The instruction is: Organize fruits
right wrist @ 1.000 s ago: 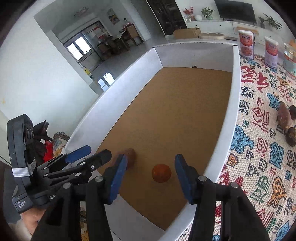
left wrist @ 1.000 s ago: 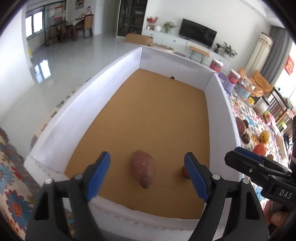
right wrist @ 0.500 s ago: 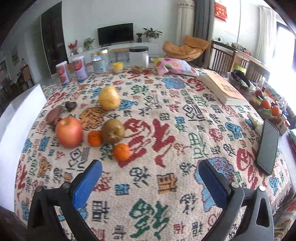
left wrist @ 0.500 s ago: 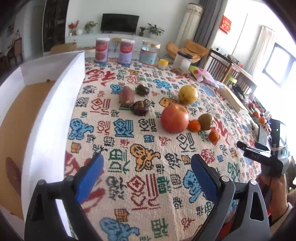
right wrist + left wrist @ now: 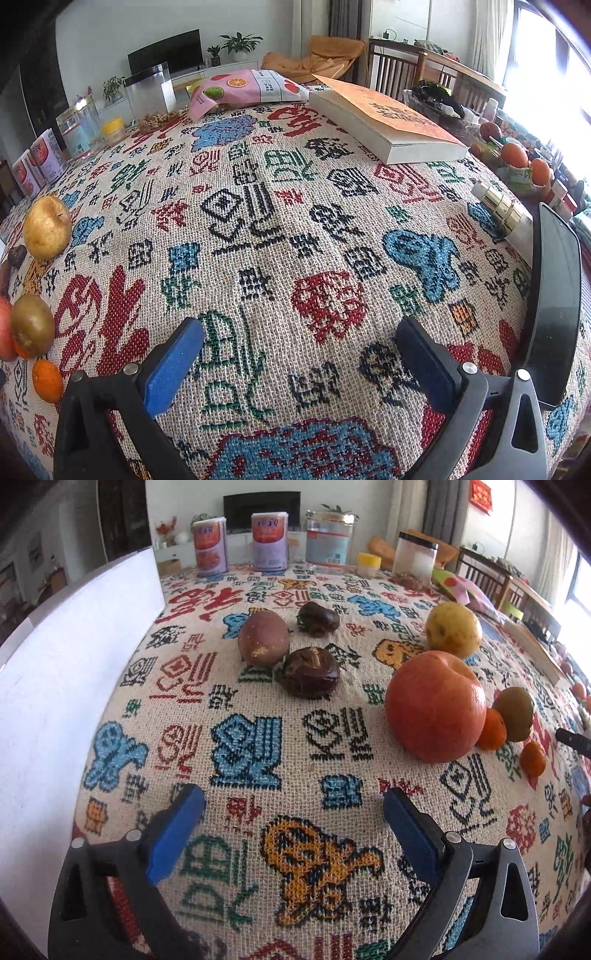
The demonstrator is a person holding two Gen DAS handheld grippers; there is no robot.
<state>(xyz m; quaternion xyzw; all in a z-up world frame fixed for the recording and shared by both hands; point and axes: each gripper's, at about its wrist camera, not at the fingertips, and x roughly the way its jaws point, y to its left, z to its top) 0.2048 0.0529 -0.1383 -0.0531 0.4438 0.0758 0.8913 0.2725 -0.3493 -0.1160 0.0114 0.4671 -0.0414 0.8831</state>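
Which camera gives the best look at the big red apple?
The left wrist view: the red apple sits whole and close on the tablecloth, ahead of the open left hand-held gripper. The right wrist view catches only a red sliver of it at the left edge.

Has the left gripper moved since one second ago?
Yes. The left gripper has swung right, out from over the white box, and now hangs open over the tablecloth facing the red apple.
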